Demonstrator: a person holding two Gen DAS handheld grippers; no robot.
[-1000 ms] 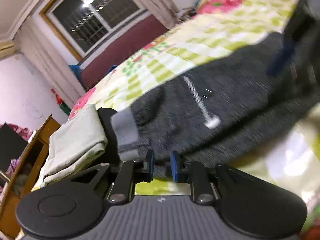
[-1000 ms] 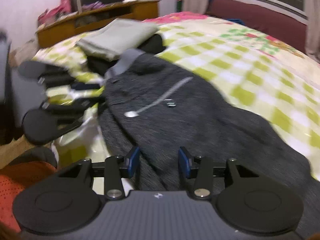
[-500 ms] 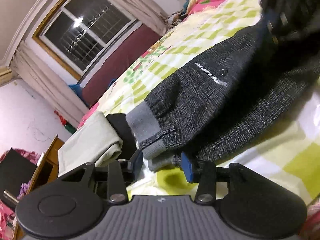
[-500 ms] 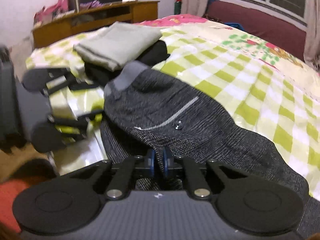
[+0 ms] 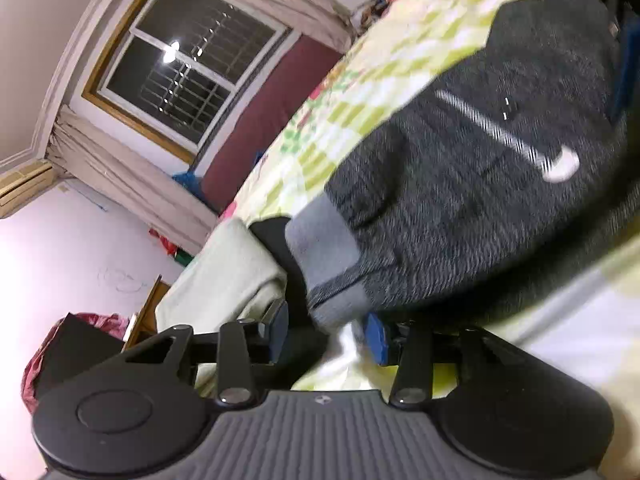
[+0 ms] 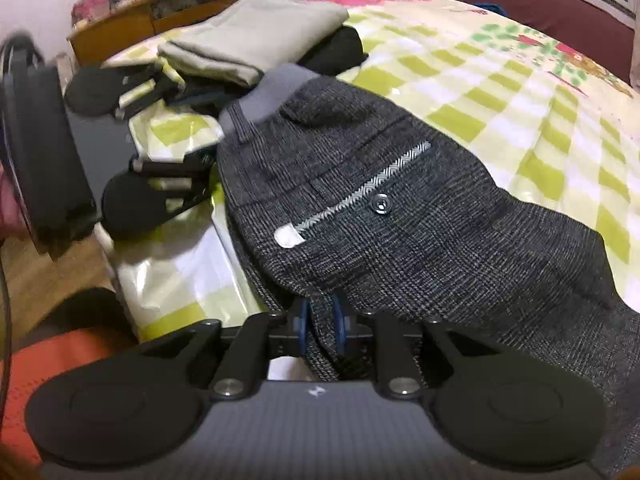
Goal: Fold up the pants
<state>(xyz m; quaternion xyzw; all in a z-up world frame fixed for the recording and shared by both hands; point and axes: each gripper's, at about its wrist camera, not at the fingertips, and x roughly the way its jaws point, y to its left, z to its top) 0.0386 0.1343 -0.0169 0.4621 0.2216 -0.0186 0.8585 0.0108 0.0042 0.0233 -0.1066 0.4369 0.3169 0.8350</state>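
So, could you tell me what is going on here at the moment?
A person with a gripper in each hand is folding dark grey pants on a bed with a checked cover. The right gripper has its jaws shut on a fold of the pants' near edge. The left gripper is open at the grey waistband, gripping nothing. Folded beige cloth lies beyond the waistband.

I am working in a home bedroom: a bed under a green-and-white checked bedspread [image 6: 500, 92], a barred window with beige curtains [image 5: 188, 80], a cluttered wooden dresser [image 6: 192, 4], and folded beige and black clothes [image 6: 260, 36] stacked near the bed's edge.
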